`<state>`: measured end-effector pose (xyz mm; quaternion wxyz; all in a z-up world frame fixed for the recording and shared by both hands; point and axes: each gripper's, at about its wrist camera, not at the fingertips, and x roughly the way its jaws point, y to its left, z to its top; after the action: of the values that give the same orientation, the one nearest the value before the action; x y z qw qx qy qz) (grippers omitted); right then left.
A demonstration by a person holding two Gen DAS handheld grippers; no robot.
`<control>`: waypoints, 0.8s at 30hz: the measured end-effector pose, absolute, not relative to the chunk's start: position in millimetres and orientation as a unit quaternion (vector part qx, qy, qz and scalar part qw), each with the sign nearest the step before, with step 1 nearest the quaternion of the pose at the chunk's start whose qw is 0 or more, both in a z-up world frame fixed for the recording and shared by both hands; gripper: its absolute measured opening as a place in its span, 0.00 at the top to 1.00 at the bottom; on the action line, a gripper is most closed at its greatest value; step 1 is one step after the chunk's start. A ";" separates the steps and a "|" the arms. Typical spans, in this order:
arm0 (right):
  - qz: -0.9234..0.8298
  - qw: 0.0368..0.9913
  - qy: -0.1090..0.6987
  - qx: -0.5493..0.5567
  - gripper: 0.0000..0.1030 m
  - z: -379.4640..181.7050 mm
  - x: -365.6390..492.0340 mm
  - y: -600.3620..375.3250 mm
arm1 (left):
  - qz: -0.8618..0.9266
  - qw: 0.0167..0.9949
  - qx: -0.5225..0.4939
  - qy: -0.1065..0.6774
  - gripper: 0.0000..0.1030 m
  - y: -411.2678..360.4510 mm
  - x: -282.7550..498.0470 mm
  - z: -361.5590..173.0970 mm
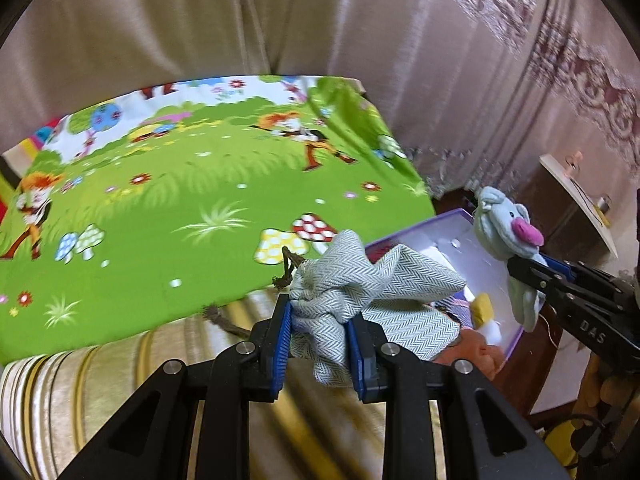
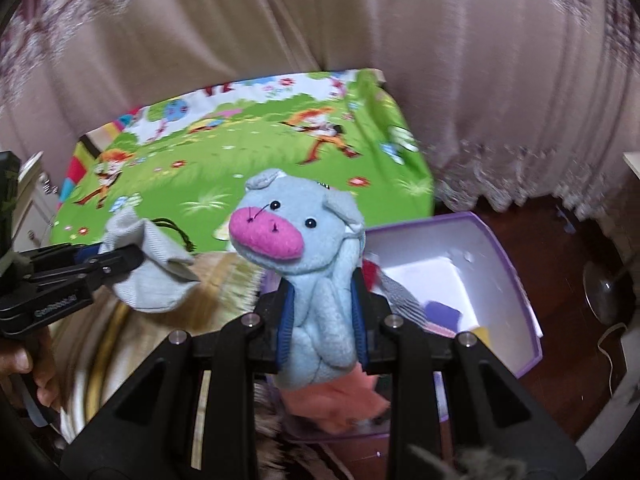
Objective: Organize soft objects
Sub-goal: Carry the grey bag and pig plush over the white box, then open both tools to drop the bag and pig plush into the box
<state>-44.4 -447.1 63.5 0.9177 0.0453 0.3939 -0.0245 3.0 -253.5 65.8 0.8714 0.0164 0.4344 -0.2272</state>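
Observation:
My left gripper (image 1: 320,340) is shut on a grey herringbone drawstring pouch (image 1: 372,292) and holds it up at the near edge of the green cartoon sheet (image 1: 180,200). It also shows in the right wrist view (image 2: 120,264) with the pouch (image 2: 152,272). My right gripper (image 2: 322,320) is shut on a light blue plush pig with a pink snout (image 2: 304,248), held above a purple box (image 2: 516,264). In the left wrist view the pig (image 1: 508,232) hangs from the right gripper (image 1: 524,272) over the box (image 1: 416,232).
The box holds several soft items, among them an orange one (image 2: 344,396), a yellow one (image 1: 482,306) and a purple one (image 2: 442,314). A striped beige cover (image 1: 100,384) lies below the sheet. Curtains (image 1: 360,32) hang behind. Dark wood floor (image 2: 560,392) lies at right.

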 end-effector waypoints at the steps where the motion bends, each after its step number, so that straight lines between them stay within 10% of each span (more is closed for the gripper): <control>1: -0.035 0.917 0.394 0.046 0.71 61.8 -46.1 -453.0 | -0.232 0.870 0.022 0.434 0.74 -261.3 2.6 66.0; 24: -0.118 0.902 0.406 0.093 0.62 16.1 -47.0 -530.0 | -0.274 0.833 0.074 0.476 0.62 -377.9 17.7 38.8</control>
<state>-47.0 -530.0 16.1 0.9016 0.0934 0.4056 -0.1177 17.7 -377.9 38.8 0.8325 0.0737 0.4761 -0.2735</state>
